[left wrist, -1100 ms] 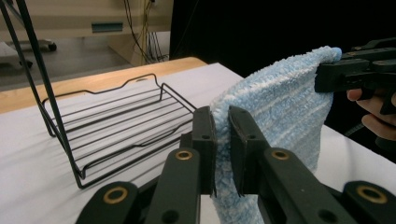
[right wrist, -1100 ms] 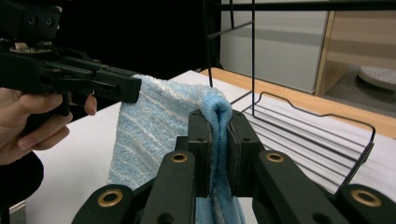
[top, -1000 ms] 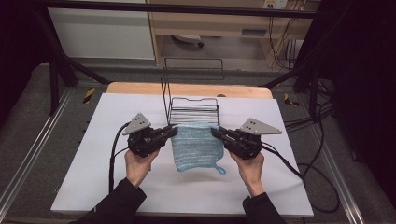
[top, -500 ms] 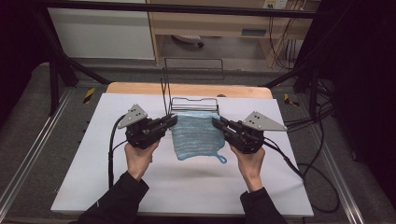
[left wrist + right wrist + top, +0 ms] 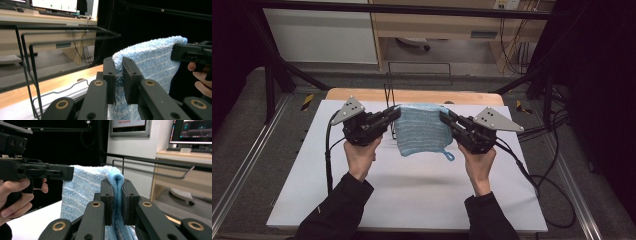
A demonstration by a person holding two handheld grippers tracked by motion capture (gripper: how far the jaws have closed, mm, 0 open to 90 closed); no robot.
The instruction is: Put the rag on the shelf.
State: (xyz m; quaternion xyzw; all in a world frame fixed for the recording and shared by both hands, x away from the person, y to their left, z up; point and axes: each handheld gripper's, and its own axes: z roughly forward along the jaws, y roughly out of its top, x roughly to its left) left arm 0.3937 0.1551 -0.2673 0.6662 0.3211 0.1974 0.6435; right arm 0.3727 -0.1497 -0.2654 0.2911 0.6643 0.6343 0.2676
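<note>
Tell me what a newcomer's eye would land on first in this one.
First, the light blue striped terry towel, stretched in the air above the middle of the white table, a small loop dangling from its lower right corner. The left gripper and right gripper each pinch one upper corner. Just behind the towel stands a black wire rack, at the far edge of the table.

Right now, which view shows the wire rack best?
The left gripper view: the wire rack stands unobstructed, its black bars and uprights clear. In the high view the rack sits mostly behind the blue towel. The right gripper view catches its top bars.
</note>
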